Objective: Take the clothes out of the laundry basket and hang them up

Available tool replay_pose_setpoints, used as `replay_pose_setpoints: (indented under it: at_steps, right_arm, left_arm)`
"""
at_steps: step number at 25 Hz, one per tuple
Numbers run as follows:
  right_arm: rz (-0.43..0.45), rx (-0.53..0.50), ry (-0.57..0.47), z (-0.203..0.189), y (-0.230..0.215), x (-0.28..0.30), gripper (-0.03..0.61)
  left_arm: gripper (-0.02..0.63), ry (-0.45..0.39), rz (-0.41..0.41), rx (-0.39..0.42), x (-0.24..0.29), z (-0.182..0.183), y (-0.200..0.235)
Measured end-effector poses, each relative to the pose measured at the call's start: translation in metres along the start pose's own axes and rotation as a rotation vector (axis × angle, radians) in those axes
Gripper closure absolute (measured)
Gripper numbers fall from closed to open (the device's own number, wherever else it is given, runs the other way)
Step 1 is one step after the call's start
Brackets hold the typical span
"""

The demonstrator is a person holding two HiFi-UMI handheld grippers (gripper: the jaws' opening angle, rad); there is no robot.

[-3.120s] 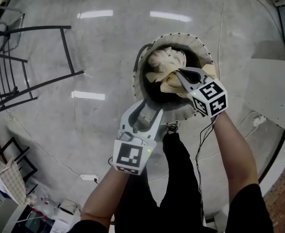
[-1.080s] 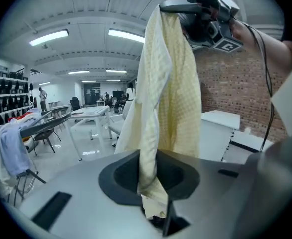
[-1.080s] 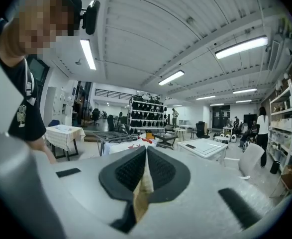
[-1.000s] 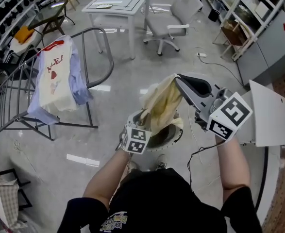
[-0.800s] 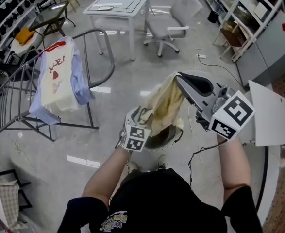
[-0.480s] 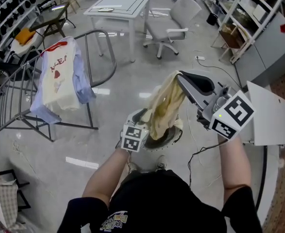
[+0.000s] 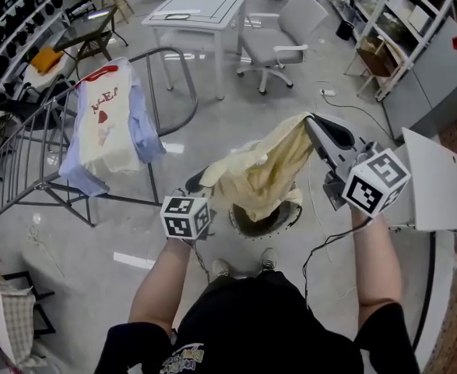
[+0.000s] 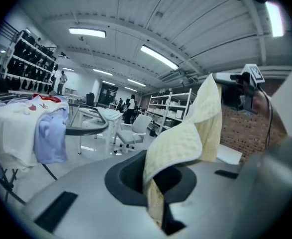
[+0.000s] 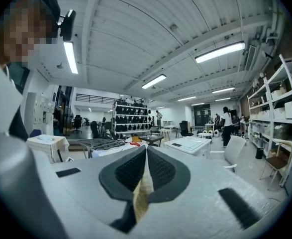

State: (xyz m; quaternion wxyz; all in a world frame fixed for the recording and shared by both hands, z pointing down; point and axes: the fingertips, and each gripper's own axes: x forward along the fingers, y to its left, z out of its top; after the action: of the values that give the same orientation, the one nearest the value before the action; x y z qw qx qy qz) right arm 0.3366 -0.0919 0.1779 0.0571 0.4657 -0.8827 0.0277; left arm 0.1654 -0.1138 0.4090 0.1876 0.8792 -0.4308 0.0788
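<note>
A pale yellow garment hangs stretched between both grippers above the round laundry basket on the floor. My left gripper is at the cloth's lower left corner. Its jaws have just been closing, and they are now shut on a fold of the yellow cloth. My right gripper is higher, on the right, and shut on the garment's top edge. In the right gripper view a thin strip of the cloth shows pinched between the jaws. The left gripper view shows the garment running up to the right gripper.
A metal drying rack stands at the left, with a white T-shirt and a blue shirt hanging over it. A white table and an office chair stand further away. A white board and shelves are on the right.
The left gripper has moved left and up with the cloth's corner, spreading the garment wider. Earlier it sat by the hanging cloth just above the basket. The right gripper has kept its hold.
</note>
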Motion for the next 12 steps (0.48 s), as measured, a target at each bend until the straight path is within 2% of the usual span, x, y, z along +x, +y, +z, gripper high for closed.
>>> replay_pose_setpoints:
  at_steps: [3,6,12]
  right_arm:
    - [-0.055,-0.003,0.026,-0.012,-0.005,-0.004,0.569]
    - [-0.077,0.052,0.037,-0.027,-0.009,-0.005,0.568]
    - [-0.005,0.150,0.064,-0.059,0.002,0.006,0.568]
  left_arm:
    - [0.604,-0.050,0.012,0.011,-0.020,0.027,0.008]
    - [0.604,-0.090,0.029,0.042,-0.039,0.054,0.008]
    - [0.604,-0.142,0.148,0.088,-0.079,0.087,0.017]
